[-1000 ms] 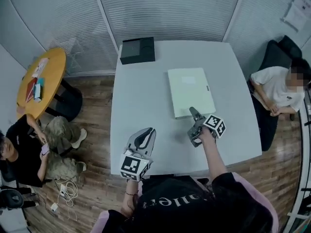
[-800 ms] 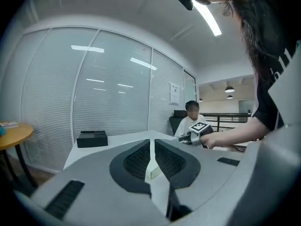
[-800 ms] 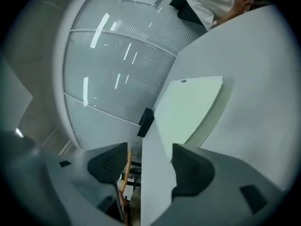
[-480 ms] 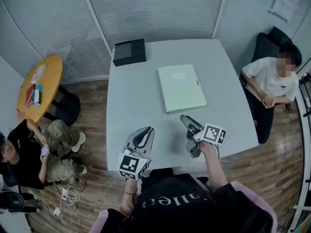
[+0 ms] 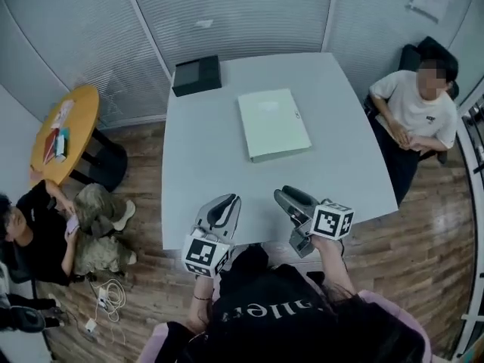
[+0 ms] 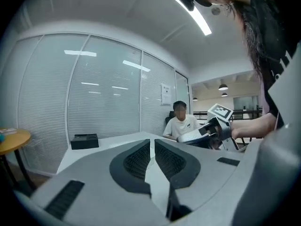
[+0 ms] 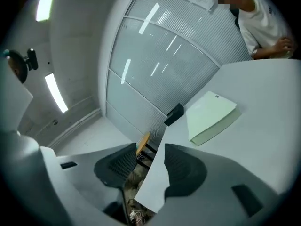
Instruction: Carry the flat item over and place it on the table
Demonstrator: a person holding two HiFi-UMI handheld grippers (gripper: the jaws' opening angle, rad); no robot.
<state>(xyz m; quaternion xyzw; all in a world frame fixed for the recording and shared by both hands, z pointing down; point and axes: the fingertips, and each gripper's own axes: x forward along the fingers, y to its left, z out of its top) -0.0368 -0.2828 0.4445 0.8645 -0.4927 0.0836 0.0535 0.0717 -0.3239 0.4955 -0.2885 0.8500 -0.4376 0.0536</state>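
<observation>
Folder (image 5: 274,124) flat on table (image 5: 203,153), well ahead of right gripper (image 5: 283,197): jaws half apart, just been closing, nothing between. Left gripper (image 5: 226,205) pinched together, empty.

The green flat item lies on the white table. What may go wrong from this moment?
1. The right gripper, whose jaws have just been closing on nothing, hangs near the edge of the table; a careless move might knock it against that edge.
2. The seated person is close beside the table; a wide swing might come near them.
The flat item lies away from every edge, so falling seems unlikely.
</observation>
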